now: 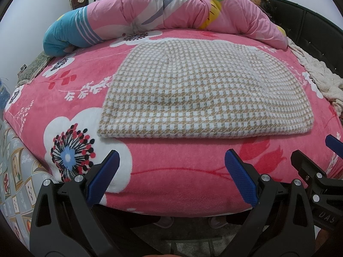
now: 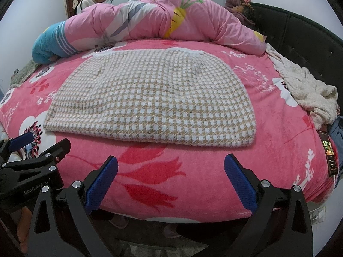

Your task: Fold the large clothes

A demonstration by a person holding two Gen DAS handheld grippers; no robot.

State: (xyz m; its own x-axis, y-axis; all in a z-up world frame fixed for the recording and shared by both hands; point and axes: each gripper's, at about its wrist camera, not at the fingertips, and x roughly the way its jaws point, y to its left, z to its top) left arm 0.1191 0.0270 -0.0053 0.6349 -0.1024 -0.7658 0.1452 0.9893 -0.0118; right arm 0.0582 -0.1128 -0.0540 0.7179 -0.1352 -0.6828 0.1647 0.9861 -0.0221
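A beige and white houndstooth garment lies folded flat in a rough rectangle on the pink floral bed cover; it also shows in the right wrist view. My left gripper is open and empty, held above the bed's near edge, short of the garment's front fold. My right gripper is open and empty too, side by side with the left one. The right gripper shows at the right edge of the left wrist view, and the left gripper at the left edge of the right wrist view.
A rolled pink quilt lies across the far side of the bed, with people beyond it. A cream fleece blanket and a phone lie at the right edge by the dark headboard.
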